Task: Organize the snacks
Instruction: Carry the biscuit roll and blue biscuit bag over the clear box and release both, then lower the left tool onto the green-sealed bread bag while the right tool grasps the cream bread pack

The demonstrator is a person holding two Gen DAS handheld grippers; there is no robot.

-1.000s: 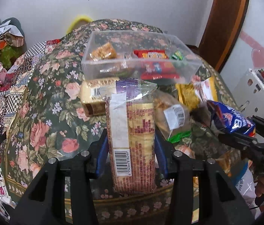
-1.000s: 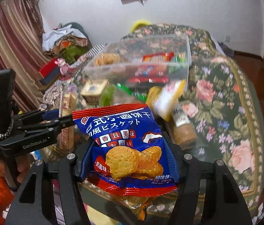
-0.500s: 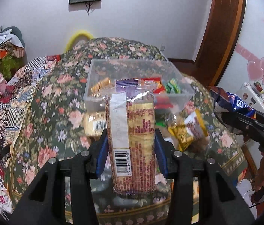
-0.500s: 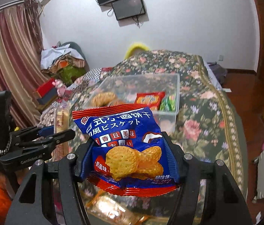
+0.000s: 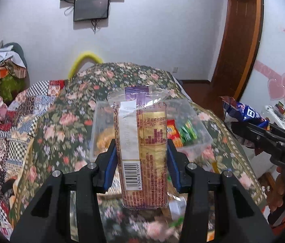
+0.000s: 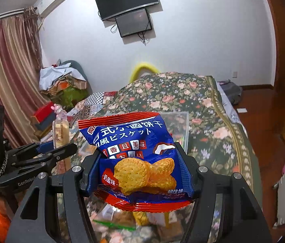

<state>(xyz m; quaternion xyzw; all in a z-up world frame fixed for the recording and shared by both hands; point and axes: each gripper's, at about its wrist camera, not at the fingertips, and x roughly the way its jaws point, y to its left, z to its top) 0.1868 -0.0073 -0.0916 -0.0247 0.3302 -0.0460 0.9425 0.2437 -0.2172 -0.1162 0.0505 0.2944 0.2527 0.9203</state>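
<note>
Upright cracker sleeve and blue biscuit bag — both held (aloft).

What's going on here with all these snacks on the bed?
A person is tidying snacks with a hand-held gripper in each hand. The left hand-held gripper is clamped on a tall clear-wrapped cracker pack, held upright. The right hand-held gripper grips a blue and red biscuit bag. Both are raised above the floral bedspread, in front of a clear plastic bin that already holds a few snacks. More packets lie loose below, too blurred to identify.
</note>
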